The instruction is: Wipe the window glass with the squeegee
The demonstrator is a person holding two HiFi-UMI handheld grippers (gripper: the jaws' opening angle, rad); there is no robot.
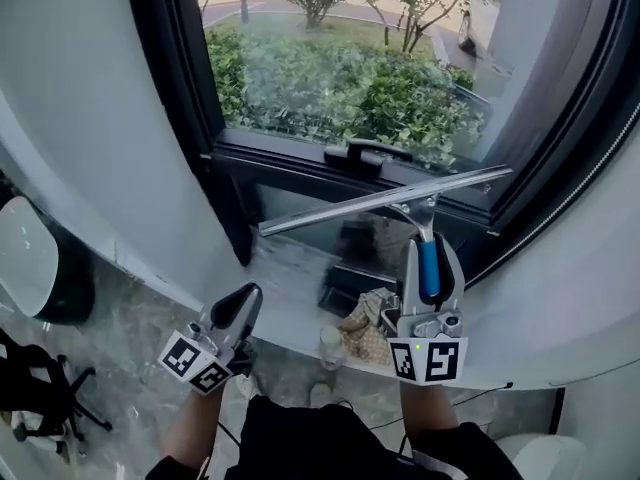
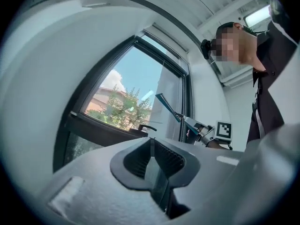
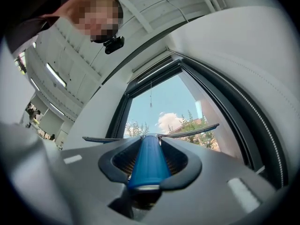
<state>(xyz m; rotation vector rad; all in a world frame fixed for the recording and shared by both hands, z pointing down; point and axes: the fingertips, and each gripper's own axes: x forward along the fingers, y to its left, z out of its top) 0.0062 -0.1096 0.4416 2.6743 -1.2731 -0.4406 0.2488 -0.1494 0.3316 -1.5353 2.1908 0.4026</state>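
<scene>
The jaws of the right gripper (image 1: 428,256) are shown in the head view closed on the blue handle (image 1: 428,273) of the squeegee (image 1: 385,198). Its blade is held slanted just below the window handle (image 1: 365,154), with the right end higher. The window glass (image 1: 330,78) lies above the window handle. The left gripper (image 1: 238,313) is held well to the lower left of the window handle.

In the left gripper view, the jaws of the left gripper (image 2: 152,158) are seen pressed together, with nothing between them. The squeegee (image 2: 168,107) is seen to the right of the window handle (image 2: 146,127).

In the right gripper view, the jaws are seen clamped on the blue handle (image 3: 147,163). The blade is spread crosswise before the window glass (image 3: 164,107). Contact between blade and glass cannot be told.
</scene>
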